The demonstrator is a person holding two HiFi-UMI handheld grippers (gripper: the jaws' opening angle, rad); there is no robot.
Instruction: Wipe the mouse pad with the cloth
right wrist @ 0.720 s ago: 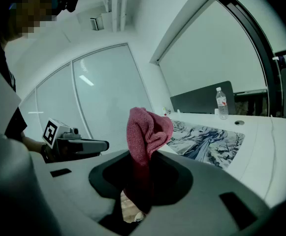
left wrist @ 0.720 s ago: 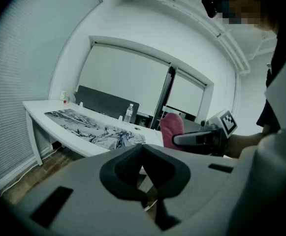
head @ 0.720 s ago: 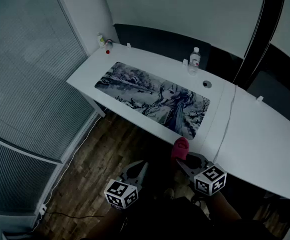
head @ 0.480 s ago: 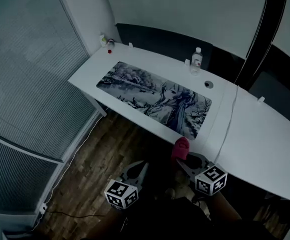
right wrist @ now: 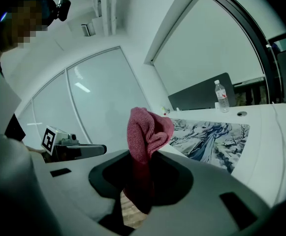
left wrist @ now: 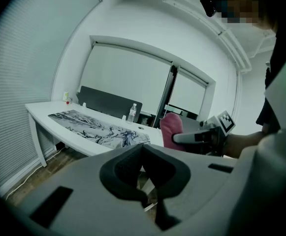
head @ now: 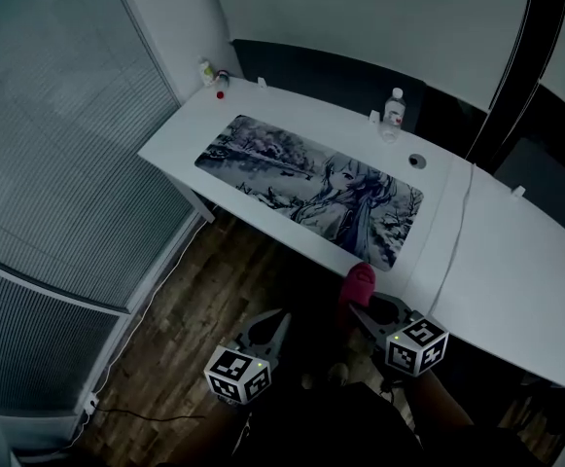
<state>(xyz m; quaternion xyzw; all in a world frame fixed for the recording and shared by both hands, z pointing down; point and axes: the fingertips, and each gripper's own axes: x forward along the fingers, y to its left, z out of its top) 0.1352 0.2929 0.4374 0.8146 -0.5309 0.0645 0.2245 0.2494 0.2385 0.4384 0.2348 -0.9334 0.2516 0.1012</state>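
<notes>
Carrying the cloth [right wrist: 147, 132] toward the desk [head: 515, 280], my right gripper [head: 364, 307] is clamped on its lower end, with the pink bunch standing above the jaws. Over the last half second the desk has slid slightly up and right in the head view, while the cloth has barely shifted. It hangs just short of the desk's near edge, close to the right end of the mouse pad [head: 311, 191] and not touching it. I judge that the approach is in progress and wiping has not begun.

My left gripper [head: 274, 325] is closed on nothing, low over the floor.

Nothing lies on the pad. A bottle [head: 393, 113] stands beyond its far right corner. A cable [head: 457, 232] crosses the desk just right of the pad and could snag a long stroke.
</notes>
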